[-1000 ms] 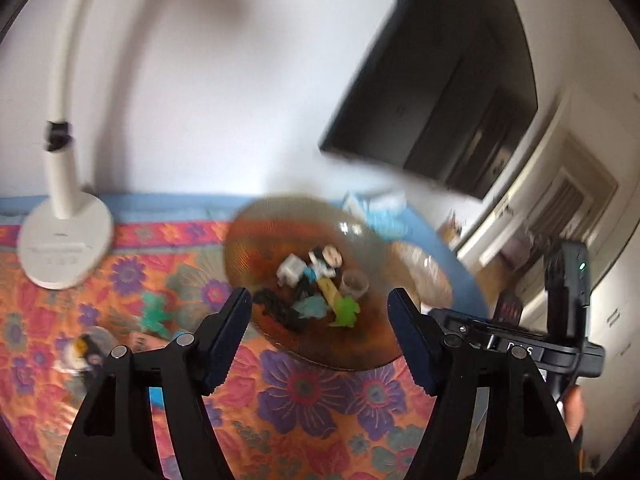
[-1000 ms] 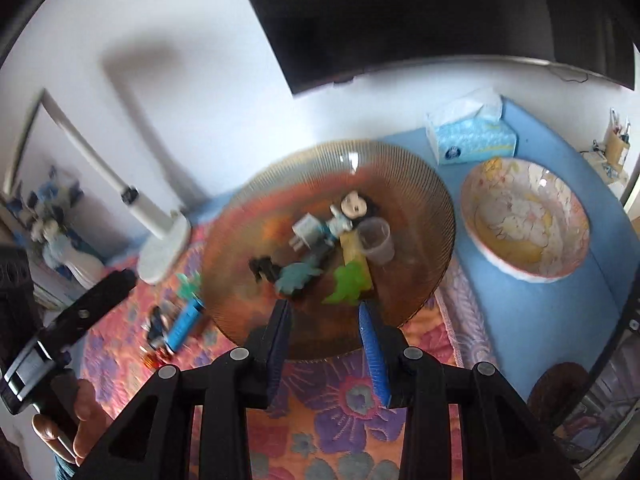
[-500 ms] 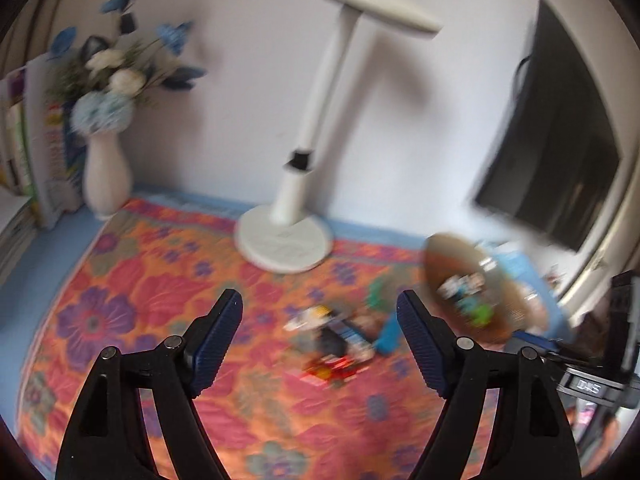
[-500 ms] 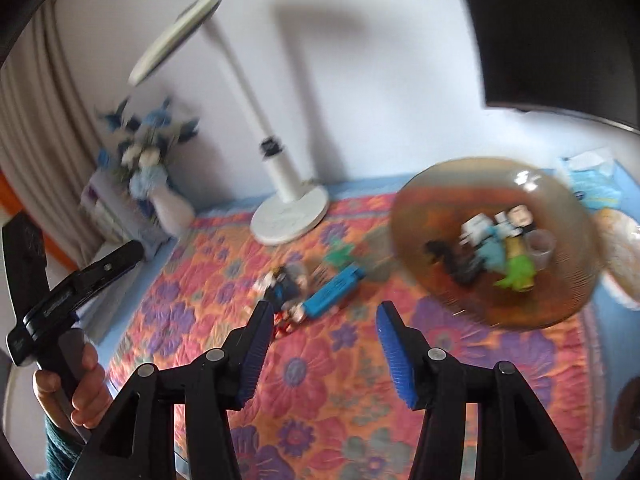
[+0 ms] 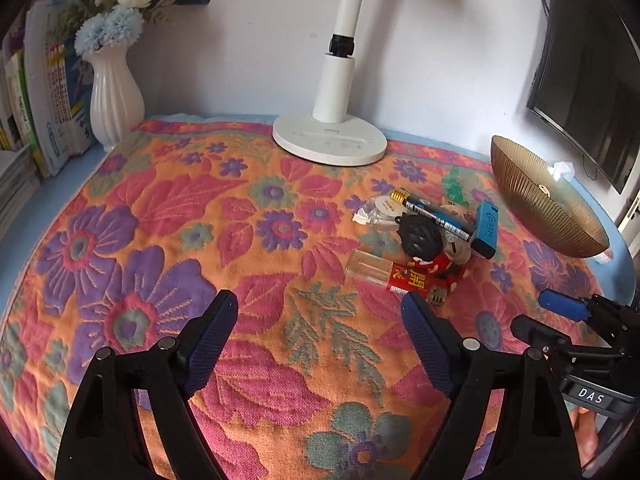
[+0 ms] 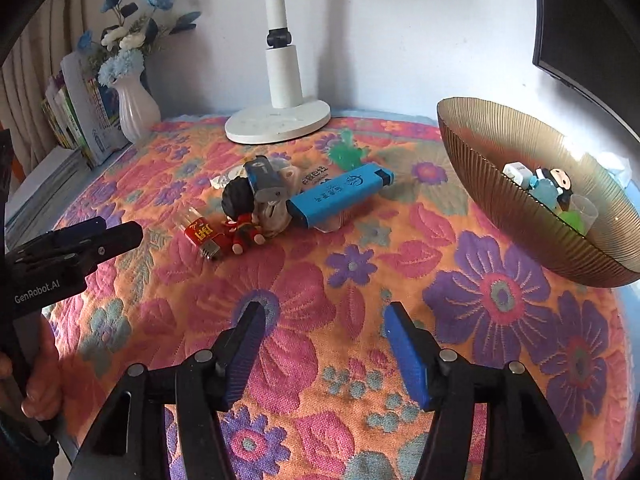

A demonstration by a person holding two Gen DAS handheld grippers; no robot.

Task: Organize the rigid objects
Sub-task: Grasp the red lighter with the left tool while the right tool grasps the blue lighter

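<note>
Toys (image 6: 256, 208) lie heaped near the lamp base (image 6: 278, 124), well apart from the bowl (image 6: 560, 248); left gripper (image 5: 320, 340) and right gripper (image 6: 324, 348) jaws are opening, nothing between them.

On the cloth (image 6: 320, 280): one bowl (image 6: 520, 216), one lamp (image 6: 280, 120), one vase (image 6: 136, 110). Loose pile: one blue case (image 6: 340, 194), one doll (image 6: 240, 216), one pen (image 5: 436, 216), one green toy (image 6: 346, 152). Two grippers: left (image 5: 320, 332), right (image 6: 324, 340).

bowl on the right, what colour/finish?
Amber-gold ribbed bowl, translucent-looking; shows best in the right wrist view.
</note>
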